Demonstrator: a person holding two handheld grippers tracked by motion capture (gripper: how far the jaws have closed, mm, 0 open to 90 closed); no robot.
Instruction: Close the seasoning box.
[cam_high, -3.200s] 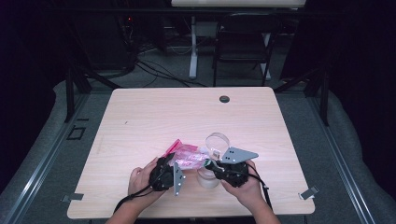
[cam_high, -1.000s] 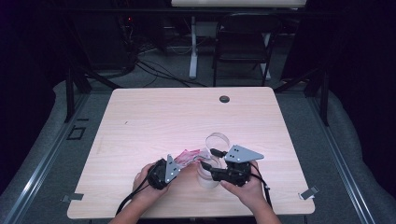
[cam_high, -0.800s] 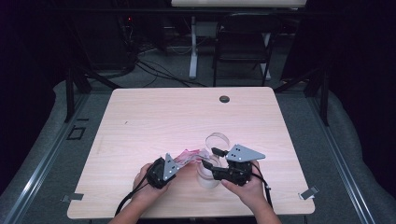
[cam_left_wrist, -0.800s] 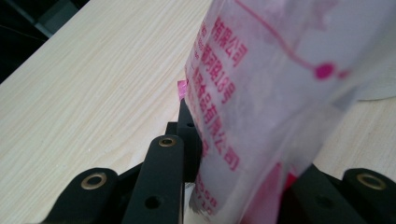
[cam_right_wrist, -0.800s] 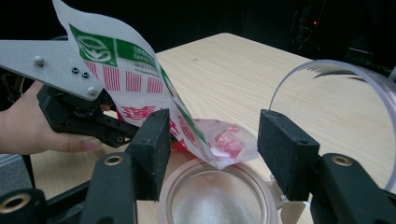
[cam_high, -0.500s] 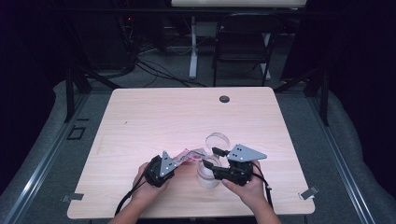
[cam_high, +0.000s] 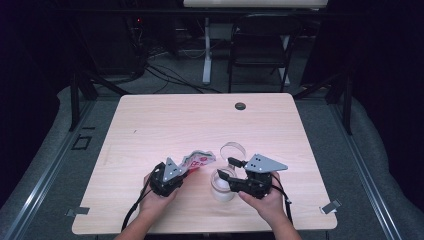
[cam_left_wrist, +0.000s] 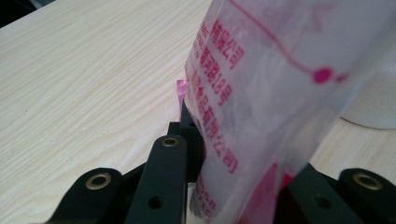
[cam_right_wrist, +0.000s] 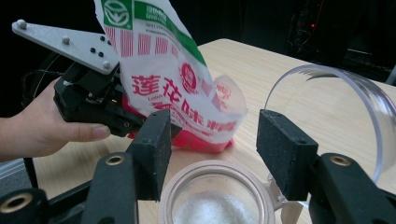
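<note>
While I watch from the high view, my left gripper (cam_high: 181, 172) holds a pink and white bag (cam_high: 199, 159) pinched by its lower end, near the front of the table (cam_high: 150, 125). The bag's long axis runs from those jaws up and over to the right, toward a clear jar (cam_high: 223, 186) that my right gripper (cam_high: 225, 181) grasps around the rim. A round lid (cam_high: 233, 150) stands just behind the jar.

Through the left gripper view, the bag (cam_left_wrist: 261, 107) fills the gap between the jaws, which pinch it narrowly, and it leans away to the right.

Through the right gripper view, the jaws stand wide on either side of the jar (cam_right_wrist: 215, 198), which holds white grains; I cannot tell whether the pads press on it. The bag's (cam_right_wrist: 177, 88) open mouth hangs just beyond the rim, not yet over it, so I judge the left hand (cam_right_wrist: 44, 121) must bring it nearer and tip it to pour.
</note>
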